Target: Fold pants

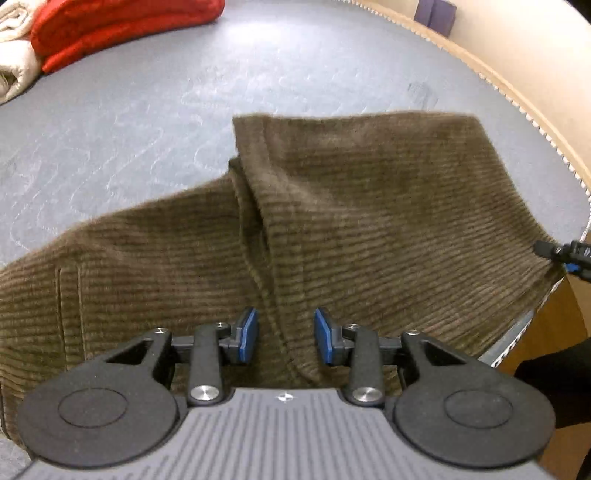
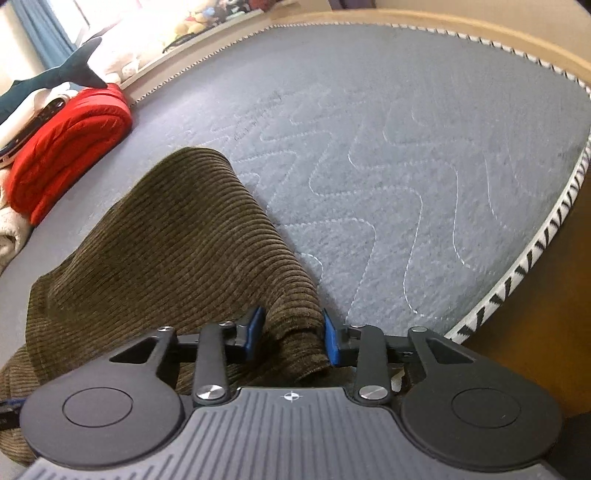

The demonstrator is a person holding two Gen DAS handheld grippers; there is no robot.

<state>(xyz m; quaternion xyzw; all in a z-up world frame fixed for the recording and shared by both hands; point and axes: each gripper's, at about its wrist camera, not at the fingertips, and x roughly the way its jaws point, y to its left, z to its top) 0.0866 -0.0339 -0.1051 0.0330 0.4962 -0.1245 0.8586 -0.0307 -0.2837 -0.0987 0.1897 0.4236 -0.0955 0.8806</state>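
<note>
- The bed carries everything here: a bare grey mattress (image 2: 424,155) quilted with pale zigzag stitching, edged by a black-and-white patterned piping (image 2: 532,258) and set in a light wooden frame (image 1: 509,66).
- Ahead and to the left of the right tool (image 2: 293,338), a folded red blanket (image 2: 66,147) lies on the mattress, with cream bedding (image 1: 14,55) beside it and a plush shark (image 2: 48,79) resting on top.
- Farther ahead on that side, blue curtains (image 2: 44,33) hang by a bright window, and a row of soft toys (image 2: 199,20) lines the ledge behind the bed.
- No brand, label or readable writing shows; each tool body bears only a small crosshair mark.
- The brown corduroy pants (image 1: 369,206) lie spread on the mattress just ahead of and under both tools, the fabric raised in a ridge toward each.
- The left tool (image 1: 284,336) is released, its blue pads parted, with a seam of the pants running between them.
- The right tool has its pads either side of a bunched edge of the pants; the right pad touches the cloth, but whether it is clamped I cannot tell.
- In the left wrist view, the right tool sits at the far right edge, meeting the corner of the pants.
</note>
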